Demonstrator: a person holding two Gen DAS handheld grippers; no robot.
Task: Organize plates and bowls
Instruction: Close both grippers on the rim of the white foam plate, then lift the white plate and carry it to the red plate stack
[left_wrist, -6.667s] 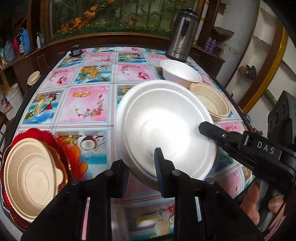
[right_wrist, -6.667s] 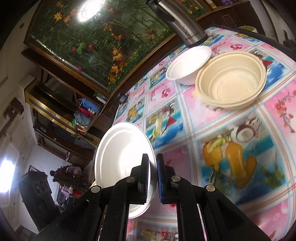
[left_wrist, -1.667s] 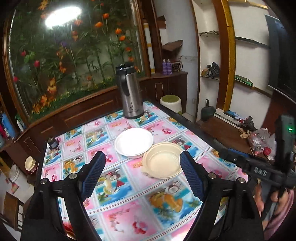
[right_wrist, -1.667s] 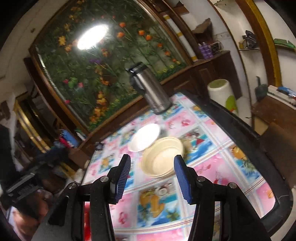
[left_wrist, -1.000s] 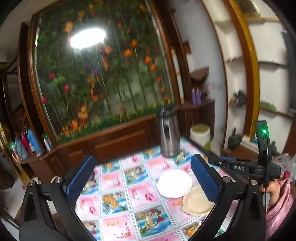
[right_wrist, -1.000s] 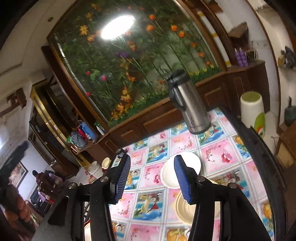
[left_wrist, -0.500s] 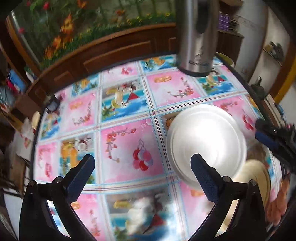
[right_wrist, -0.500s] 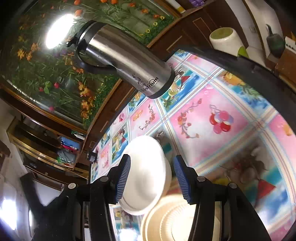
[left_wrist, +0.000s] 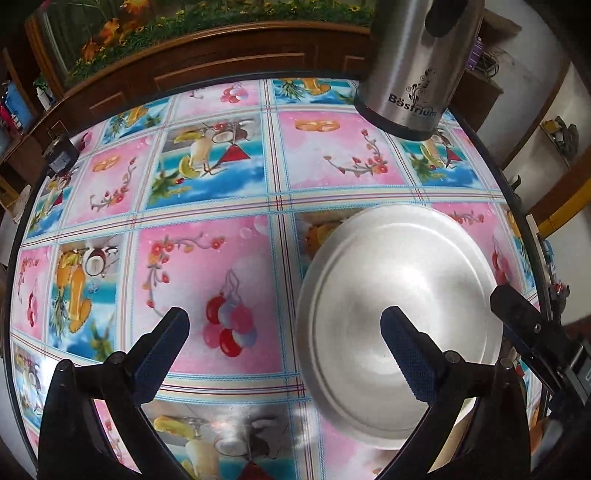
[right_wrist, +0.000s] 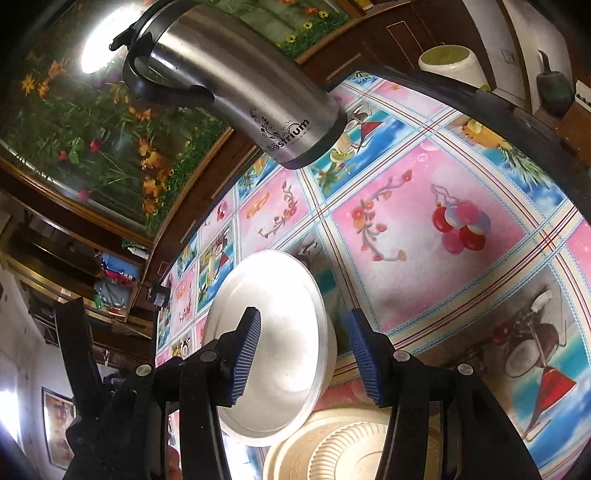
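Observation:
A white foam bowl (left_wrist: 399, 288) stands on the flowered tablecloth (left_wrist: 207, 266). My left gripper (left_wrist: 284, 332) hangs wide open over the bowl's left rim, one finger above the inside and the other above the cloth. My right gripper (right_wrist: 304, 332) is open astride the far right wall of the white bowl (right_wrist: 273, 314), its pads apart from it. A ribbed beige bowl (right_wrist: 354, 446) sits just in front of the white one, touching it or nearly so. One of the right gripper's fingers (left_wrist: 517, 314) shows at the bowl's right edge.
A tall steel flask (left_wrist: 417, 62) stands behind the white bowl, close to it; the flask (right_wrist: 236, 92) also fills the top of the right wrist view. A small dark object (left_wrist: 59, 155) sits at the table's far left. The table edge (right_wrist: 517, 110) curves near.
Both grippers have dropped from high above the table down to the white bowl, tipping downward. Their jaws kept the same width. In the last half second they only crept closer.

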